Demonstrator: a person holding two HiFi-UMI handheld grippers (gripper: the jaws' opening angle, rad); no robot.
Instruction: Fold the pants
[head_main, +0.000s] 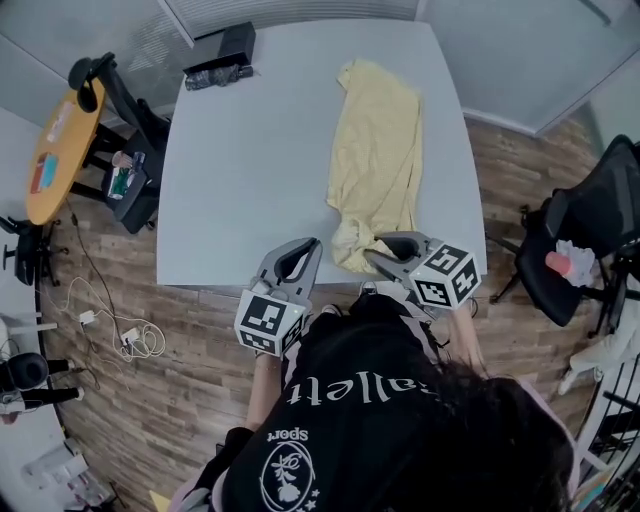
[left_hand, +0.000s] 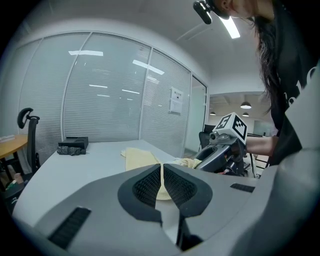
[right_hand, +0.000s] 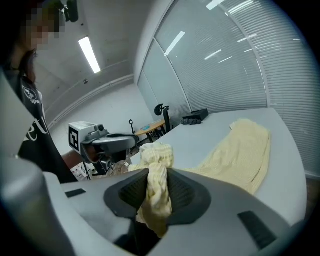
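Observation:
Pale yellow pants (head_main: 378, 150) lie lengthwise on the right half of the grey table (head_main: 250, 160), reaching from the far edge to the near edge. My right gripper (head_main: 372, 248) is shut on their bunched near end, and the cloth (right_hand: 156, 155) is squeezed between its pads and lifted off the table. The rest of the pants (right_hand: 240, 150) trails away flat. My left gripper (head_main: 312, 245) hovers at the near table edge, just left of that bunch. Its pads (left_hand: 161, 167) meet with nothing between them. In the left gripper view the right gripper (left_hand: 200, 160) shows beside the pants (left_hand: 140, 159).
A black box with a dark bundle (head_main: 222, 58) sits at the table's far left corner. An office chair (head_main: 120, 100) and a round wooden table (head_main: 55, 150) stand to the left, and another black chair (head_main: 590, 230) to the right. Glass partitions close off the far side.

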